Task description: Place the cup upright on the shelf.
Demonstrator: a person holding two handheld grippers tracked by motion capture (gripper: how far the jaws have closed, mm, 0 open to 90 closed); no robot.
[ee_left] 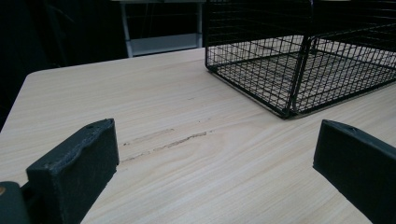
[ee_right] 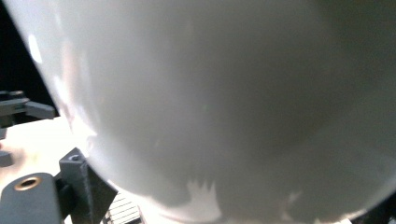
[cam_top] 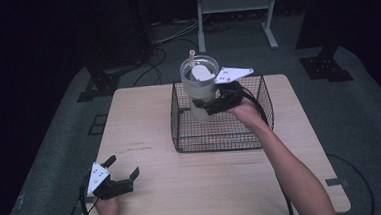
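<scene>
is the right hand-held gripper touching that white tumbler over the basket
Touching. In the high view the right hand-held gripper clamps the white tumbler by its side above the wire basket; the right gripper view shows its wall pressed against the jaw.

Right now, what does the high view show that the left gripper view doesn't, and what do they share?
High view alone: the right gripper clamped around a frosted tumbler with a lid and straw, held upright above the wire basket; both forearms; the left gripper seen from outside, near the table's front left corner; the grey floor.

Left gripper view alone: a close look along its own jaws, spread wide with nothing between them, and a scuffed scratch in the wood grain ahead.

Both: the wooden table and the black wire basket standing on it.
</scene>
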